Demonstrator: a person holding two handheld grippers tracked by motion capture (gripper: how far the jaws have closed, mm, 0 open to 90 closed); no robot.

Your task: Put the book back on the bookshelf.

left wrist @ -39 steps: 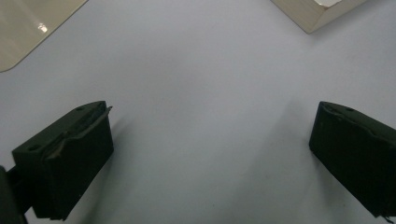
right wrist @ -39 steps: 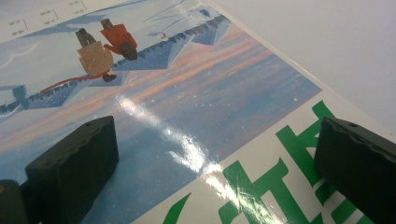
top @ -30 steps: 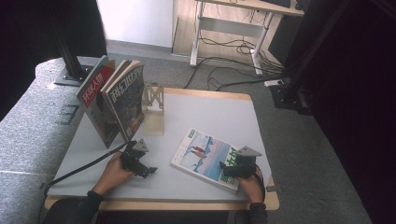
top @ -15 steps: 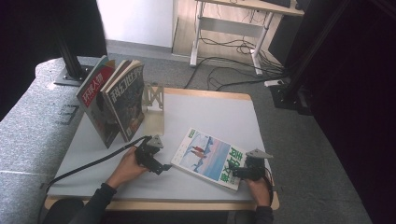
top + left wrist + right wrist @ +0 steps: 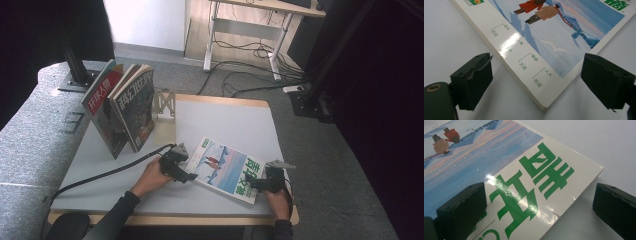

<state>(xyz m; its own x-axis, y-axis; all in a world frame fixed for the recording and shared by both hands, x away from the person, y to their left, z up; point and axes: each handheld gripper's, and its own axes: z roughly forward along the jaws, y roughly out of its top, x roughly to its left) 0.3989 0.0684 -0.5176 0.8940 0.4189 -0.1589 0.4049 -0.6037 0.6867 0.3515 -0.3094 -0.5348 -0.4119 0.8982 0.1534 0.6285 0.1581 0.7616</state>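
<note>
High view: 2 upright magazines (image 5: 122, 107) lean against pale wooden bookend (image 5: 165, 107) at your table's (image 5: 225, 115) far left, well apart from flat glossy snow-scene magazine (image 5: 227, 167) near front edge. Your left gripper (image 5: 187, 176) straddles its near corner, jaws just narrowing, not gripping. Right gripper (image 5: 251, 184) spread across opposite corner, released.

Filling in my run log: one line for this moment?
left gripper: open, jaws just closing, at magazine corner | right gripper: open, astride opposite corner | magazine: flat on table
</note>
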